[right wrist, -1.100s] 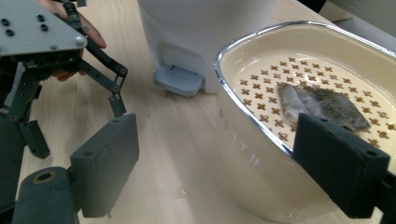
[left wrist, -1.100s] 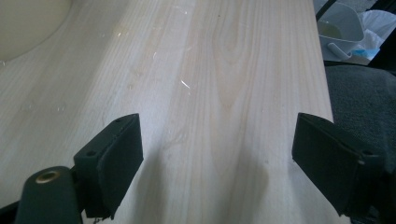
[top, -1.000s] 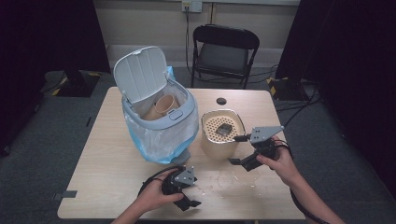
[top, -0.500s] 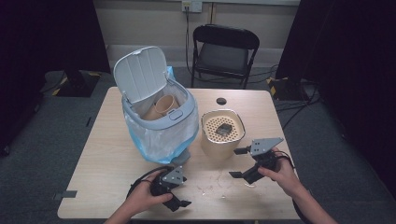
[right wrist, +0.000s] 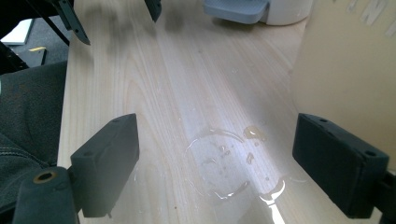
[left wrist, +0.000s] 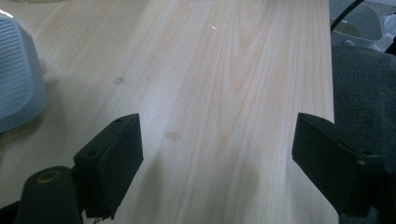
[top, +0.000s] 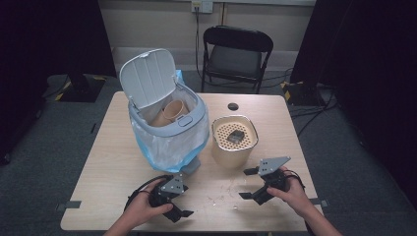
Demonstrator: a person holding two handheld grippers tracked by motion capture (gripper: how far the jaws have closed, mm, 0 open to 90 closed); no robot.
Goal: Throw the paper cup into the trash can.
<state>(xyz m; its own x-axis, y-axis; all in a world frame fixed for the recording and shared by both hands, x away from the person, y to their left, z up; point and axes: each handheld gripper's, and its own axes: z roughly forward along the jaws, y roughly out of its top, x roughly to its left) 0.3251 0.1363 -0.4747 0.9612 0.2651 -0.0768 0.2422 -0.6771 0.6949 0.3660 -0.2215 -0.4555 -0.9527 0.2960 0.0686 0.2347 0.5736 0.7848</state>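
Dark lump (top: 236,136) in strainer unidentifiable

Recording studio: black curtains (top: 378,73), folding chair (top: 236,54), taped cables (top: 295,93).

Upright beige strainer container (top: 234,142), mid-table

One bin (top: 169,130), one cup (top: 173,110), one strainer pot (top: 234,140), one chair (top: 237,55), two claws: left (top: 183,196), right (top: 248,183).
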